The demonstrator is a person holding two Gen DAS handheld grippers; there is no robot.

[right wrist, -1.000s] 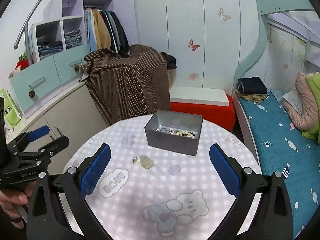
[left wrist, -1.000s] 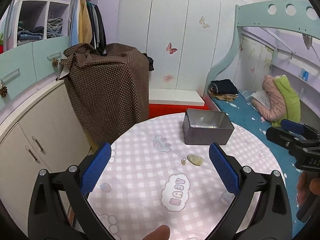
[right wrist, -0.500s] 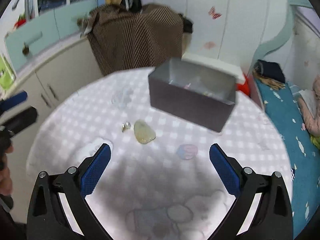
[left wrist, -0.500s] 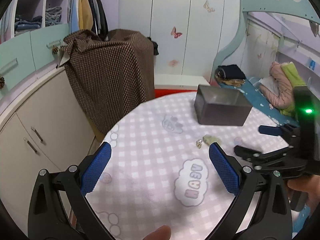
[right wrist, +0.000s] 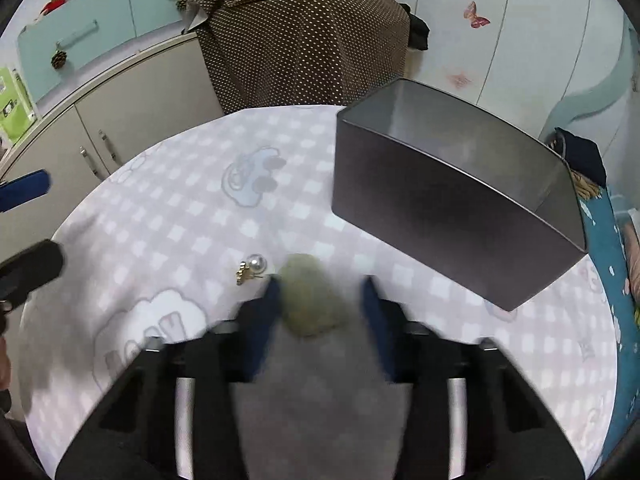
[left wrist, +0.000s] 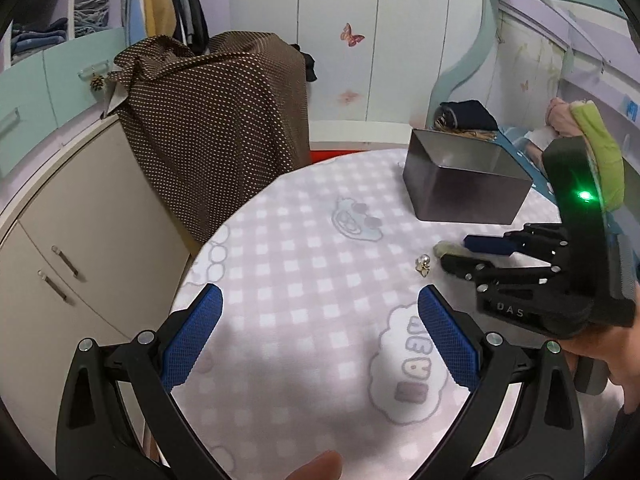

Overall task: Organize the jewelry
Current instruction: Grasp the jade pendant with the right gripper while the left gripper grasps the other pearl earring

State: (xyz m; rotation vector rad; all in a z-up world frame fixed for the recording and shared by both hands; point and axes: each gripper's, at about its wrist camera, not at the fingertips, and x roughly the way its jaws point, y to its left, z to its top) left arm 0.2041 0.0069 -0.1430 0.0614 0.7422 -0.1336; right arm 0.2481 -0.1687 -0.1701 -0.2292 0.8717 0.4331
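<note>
— Jaws first: how do yours stand?
— Your right gripper [right wrist: 320, 292] has its jaws parted on either side of the pale green stone [right wrist: 310, 296]; the picture is blurred, so whether the pads touch it I cannot tell. Your left gripper [left wrist: 320, 336] hangs wide open over the near checked tablecloth [left wrist: 280, 264], holding nothing

— Where does the jewelry lie?
— That stone rests on the cloth, near the grey tin box [right wrist: 452, 216]; a pearl earring [right wrist: 252, 266] lies just left of it. Coming in low along the cloth probably lets you pinch the stone by its edges and lift it to the box on the far right
</note>
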